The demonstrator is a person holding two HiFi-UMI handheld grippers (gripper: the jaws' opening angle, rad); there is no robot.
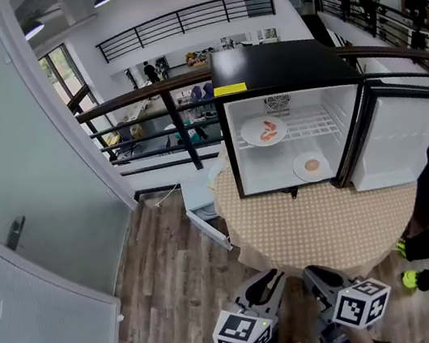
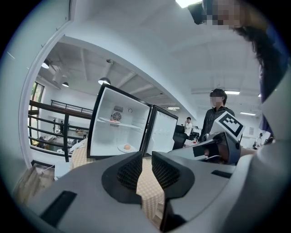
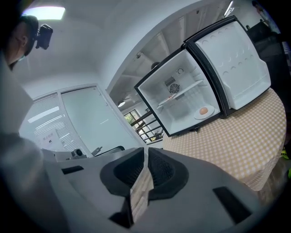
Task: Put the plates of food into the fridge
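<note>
Straight ahead of both pairs of jaws and well beyond them across the table [image 1: 323,225], the upper plate [image 1: 263,131] and lower plate [image 1: 311,166] sit inside the open fridge [image 1: 283,72], while the left gripper [image 2: 146,158] is slightly parted and empty and the right gripper [image 3: 145,157] is closed on nothing.

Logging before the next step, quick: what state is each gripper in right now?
Left gripper: fingers slightly apart, holding nothing.
Right gripper: fingers closed together, holding nothing.
</note>
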